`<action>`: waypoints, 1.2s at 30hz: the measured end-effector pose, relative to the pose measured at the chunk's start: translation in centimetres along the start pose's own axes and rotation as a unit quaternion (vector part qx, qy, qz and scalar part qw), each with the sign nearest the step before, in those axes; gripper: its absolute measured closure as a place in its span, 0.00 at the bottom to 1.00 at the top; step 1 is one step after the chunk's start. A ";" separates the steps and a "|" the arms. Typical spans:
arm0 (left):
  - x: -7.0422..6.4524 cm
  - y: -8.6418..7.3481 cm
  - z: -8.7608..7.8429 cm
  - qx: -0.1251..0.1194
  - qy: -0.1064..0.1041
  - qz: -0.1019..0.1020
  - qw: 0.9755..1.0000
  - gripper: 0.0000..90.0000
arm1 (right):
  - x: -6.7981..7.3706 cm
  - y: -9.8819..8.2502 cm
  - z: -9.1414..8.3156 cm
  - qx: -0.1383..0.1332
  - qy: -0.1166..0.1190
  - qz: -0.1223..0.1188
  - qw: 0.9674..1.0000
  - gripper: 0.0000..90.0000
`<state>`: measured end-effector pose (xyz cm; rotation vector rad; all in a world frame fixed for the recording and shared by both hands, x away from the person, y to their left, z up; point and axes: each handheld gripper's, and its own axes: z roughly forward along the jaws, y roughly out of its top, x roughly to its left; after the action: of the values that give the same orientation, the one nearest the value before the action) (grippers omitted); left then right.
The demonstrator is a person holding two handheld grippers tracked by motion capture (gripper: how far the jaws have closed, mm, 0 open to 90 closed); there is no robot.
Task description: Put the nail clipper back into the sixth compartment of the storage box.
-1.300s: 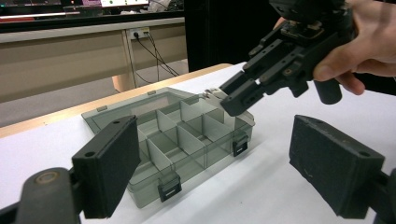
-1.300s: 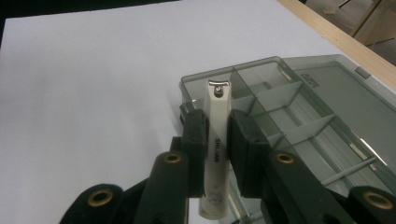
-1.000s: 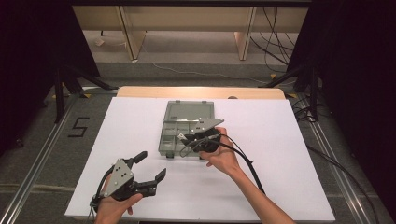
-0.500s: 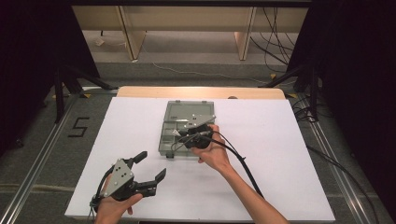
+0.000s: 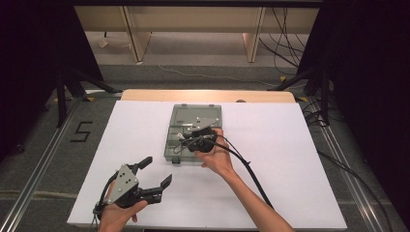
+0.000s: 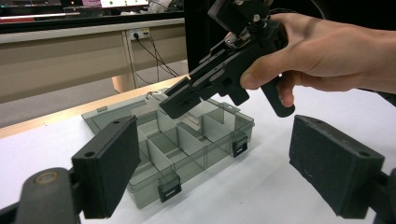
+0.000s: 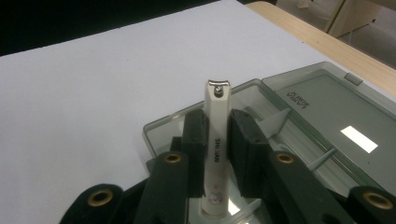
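The nail clipper (image 7: 216,140), cream-white with a metal head and printed lettering along its body, is clamped lengthwise between the two black pads (image 7: 196,149) of the right tool (image 7: 217,140). Its head projects beyond the pads and its rear end sits low between the jaw arms. The jaws are closed firmly against both sides of the clipper.

In the high view the right tool (image 5: 186,137) is held over the near half of the grey compartment box (image 5: 170,145), pointed toward the left of the desk. From the left gripper view the same tool (image 6: 180,100) tilts downward above the box's partitions (image 6: 184,140), with a pale object just visible under its tip; whether the clipper touches a partition or the floor of a compartment cannot be determined.

The box is translucent grey, open, with its lid (image 7: 336,116) laid back flat toward the far edge of the desk. Two latches (image 6: 169,189) hang on its near wall.

The left tool (image 5: 157,174) rests near the front left of the white desk (image 5: 300,164), well apart from the box. Its jaws stand wide open with nothing between them. A black cable (image 5: 251,174) trails from the right tool along the person's forearm.
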<state>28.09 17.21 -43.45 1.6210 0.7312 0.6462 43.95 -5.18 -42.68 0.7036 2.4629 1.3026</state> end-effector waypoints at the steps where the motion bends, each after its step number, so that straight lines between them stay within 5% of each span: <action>1: 0.0 0.0 0.1 -0.003 -0.001 -0.001 1.000 0.18 | -0.1 0.0 0.1 0.000 -0.001 -0.001 1.000 0.85; 36: 0.1 0.0 0.0 -0.003 0.000 -0.002 1.000 0.18 | -0.2 -0.8 2.3 0.034 -0.009 0.030 0.999 0.85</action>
<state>28.16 17.25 -43.43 1.6139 0.7310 0.6445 44.93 -4.11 -44.61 0.8097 2.5002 1.2316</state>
